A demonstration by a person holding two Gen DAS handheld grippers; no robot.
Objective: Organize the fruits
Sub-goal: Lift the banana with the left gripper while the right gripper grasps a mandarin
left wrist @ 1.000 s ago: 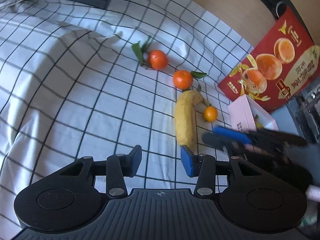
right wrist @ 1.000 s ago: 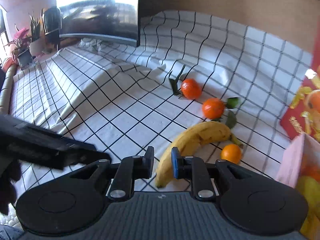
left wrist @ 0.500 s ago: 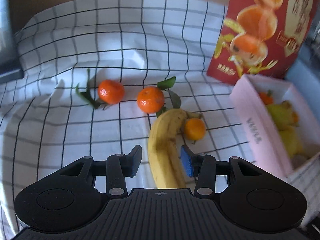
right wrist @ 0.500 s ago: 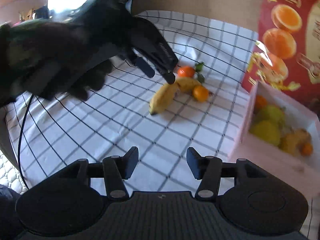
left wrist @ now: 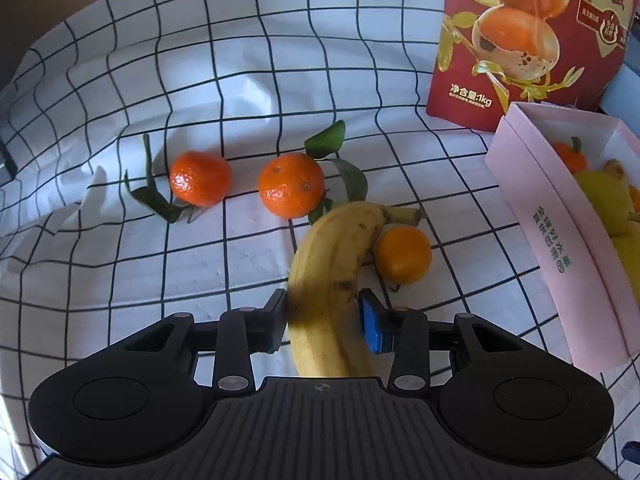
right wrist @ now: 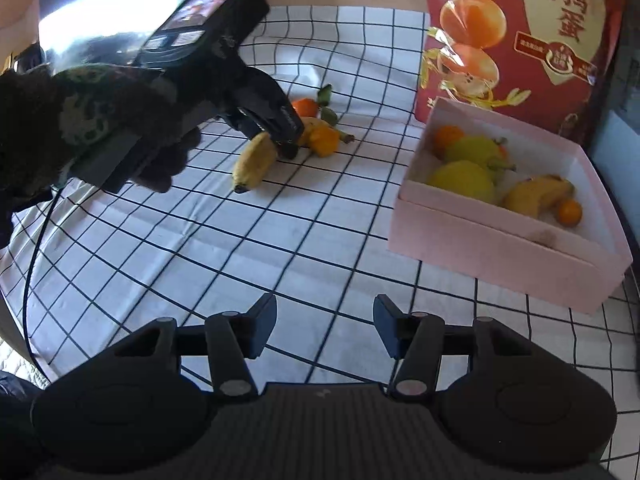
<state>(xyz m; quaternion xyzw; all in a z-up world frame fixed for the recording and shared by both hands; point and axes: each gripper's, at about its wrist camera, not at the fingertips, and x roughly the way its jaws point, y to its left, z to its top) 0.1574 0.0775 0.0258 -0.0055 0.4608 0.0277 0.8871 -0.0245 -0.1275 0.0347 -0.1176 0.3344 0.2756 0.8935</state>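
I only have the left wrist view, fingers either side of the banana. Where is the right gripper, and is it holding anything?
Observer: The right gripper hovers over the cloth beside the pink box, fingers open, empty.
Operator: Room in the box?
Observer: Yes; past two yellow-green fruits, another banana and oranges, its far corner is bare.
Operator: The banana, lifted?
Observer: No; the left gripper has just been closing its fingers around it, its dark tip on the cloth.
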